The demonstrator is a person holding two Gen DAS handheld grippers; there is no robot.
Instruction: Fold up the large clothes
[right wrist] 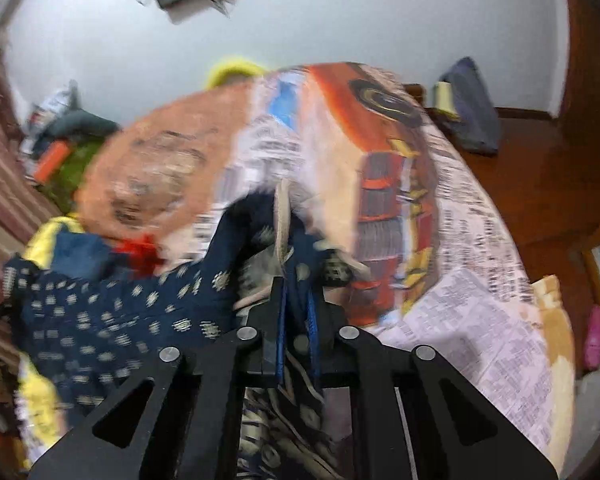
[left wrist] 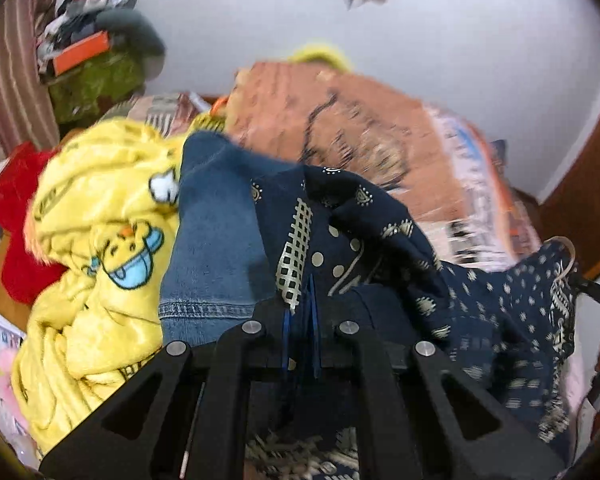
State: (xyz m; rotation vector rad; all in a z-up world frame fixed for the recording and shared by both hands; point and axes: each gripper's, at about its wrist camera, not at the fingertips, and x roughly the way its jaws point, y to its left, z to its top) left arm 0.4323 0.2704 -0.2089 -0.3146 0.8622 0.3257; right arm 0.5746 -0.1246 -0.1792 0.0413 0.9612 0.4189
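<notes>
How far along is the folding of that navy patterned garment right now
Nothing looks folded yet. In hand: both the left tongs and the right tongs are shut on the navy patterned garment, which hangs bunched between them. Left: spreading and folding it, then the jeans and the yellow blanket heaped alongside.

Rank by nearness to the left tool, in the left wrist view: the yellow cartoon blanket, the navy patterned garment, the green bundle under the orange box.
1. Navy patterned garment: pinched in the left tool.
2. Yellow cartoon blanket: left, alongside.
3. Green bundle: far upper left, by the wall.
</notes>
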